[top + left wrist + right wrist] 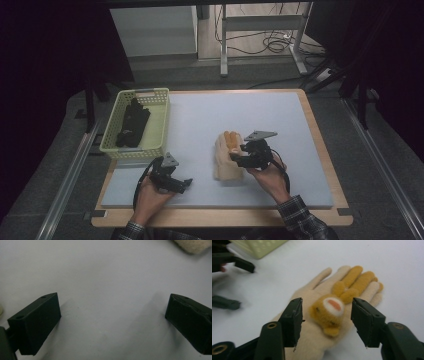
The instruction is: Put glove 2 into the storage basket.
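Over the glove, near the mat's middle, the right gripper is hanging with its jaws pointing toward the basket; the right hand is reaching in from the near edge, wrist bent. In the right gripper view the jaws are standing about half open on either side of the orange bear patch on the glove, and no pad can be seen pressing on it, so nothing is being gripped. Left of the glove, near the mat's front edge, the left hand is holding the left gripper low, jaws aiming toward the glove. Its jaws are gaping wide over bare mat, holding nothing.
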{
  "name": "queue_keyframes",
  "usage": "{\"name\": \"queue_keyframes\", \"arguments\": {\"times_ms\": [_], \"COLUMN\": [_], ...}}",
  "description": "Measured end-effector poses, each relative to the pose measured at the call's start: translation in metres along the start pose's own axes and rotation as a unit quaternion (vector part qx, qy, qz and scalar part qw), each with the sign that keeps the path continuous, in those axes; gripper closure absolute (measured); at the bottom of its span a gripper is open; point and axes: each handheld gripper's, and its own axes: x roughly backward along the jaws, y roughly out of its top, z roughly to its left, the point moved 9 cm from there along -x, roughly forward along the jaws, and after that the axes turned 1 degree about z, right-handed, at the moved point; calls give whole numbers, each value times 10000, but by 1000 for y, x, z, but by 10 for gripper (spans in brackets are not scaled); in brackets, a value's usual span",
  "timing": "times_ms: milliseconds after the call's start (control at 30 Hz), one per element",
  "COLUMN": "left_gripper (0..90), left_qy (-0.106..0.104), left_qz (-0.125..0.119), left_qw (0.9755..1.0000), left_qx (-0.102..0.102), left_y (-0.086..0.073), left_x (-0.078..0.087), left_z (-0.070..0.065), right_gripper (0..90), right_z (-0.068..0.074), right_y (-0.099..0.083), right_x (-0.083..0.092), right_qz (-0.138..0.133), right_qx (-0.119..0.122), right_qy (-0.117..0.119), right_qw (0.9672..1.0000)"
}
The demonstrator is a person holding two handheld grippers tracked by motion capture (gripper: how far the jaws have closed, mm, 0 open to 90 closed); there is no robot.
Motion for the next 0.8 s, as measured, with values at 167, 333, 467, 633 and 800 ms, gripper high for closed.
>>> {"name": "queue_keyframes", "arguments": {"times_ms": [167,333,467,633,800], "left_gripper": [1,1,1,1,1], "left_qy": [-8,-4,-5,-4,-5], "left_qz": [-4,2,16,15,28], "left_qw": [10000,10000,10000,10000,10000], "left_qx": [16,9,-7,-8,-25], "left_y": [0,0,0,0,-1], "left_x": [0,0,0,0,0], "left_z": [0,0,0,0,0], "right_gripper": [616,654,640,568,669], "right_z": [12,21,34,53,57], "right_y": [-7,-14,-19,-25,-39], "right_x": [11,10,7,-4,-26], "right_qz": [107,181,256,379,576], "right_qx": [144,409,375,662,1361], "right_qy": [248,322,743,953,459], "right_qw": [9995,9985,9962,9925,9880]}}
